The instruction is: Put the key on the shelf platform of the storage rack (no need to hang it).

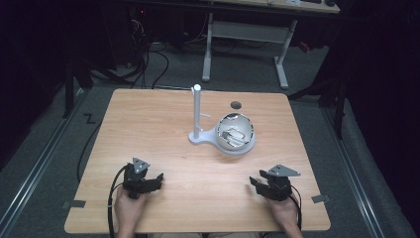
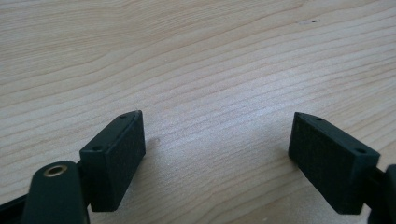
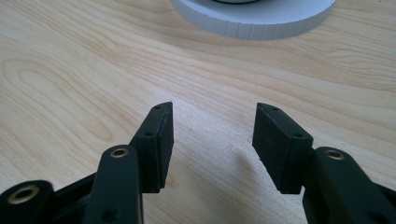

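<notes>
Both grippers sit low at the near edge of the table (image 1: 148,124), one in each hand, and nothing is in either of them. The left gripper (image 1: 157,179) has its jaws spread wide; in the left gripper view the two black pads (image 2: 114,158) frame bare wood and not much else. The right gripper (image 1: 253,182) is open too, a little narrower by the look of it, with its pads (image 3: 156,144) hanging just above the tabletop and only wood grain between them.

What are they lined up for? Ahead of the right gripper, and off towards the middle of the table, stands a white stand (image 1: 197,116): an upright post on a flat base, with a shiny metal bowl (image 1: 235,131) seated in the round end of that base. In the right gripper view the white rim of the base (image 3: 254,21) lies dead ahead of the jaws, well apart from them. There is something metallic inside the bowl; I cannot tell what it is.

The bowl is cradled in its ring, presumably so it will not roll or slide when touched. The right gripper points straight at it, so I judge that side goes first, while the left one waits out to the side, ready to steady the stand.
</notes>
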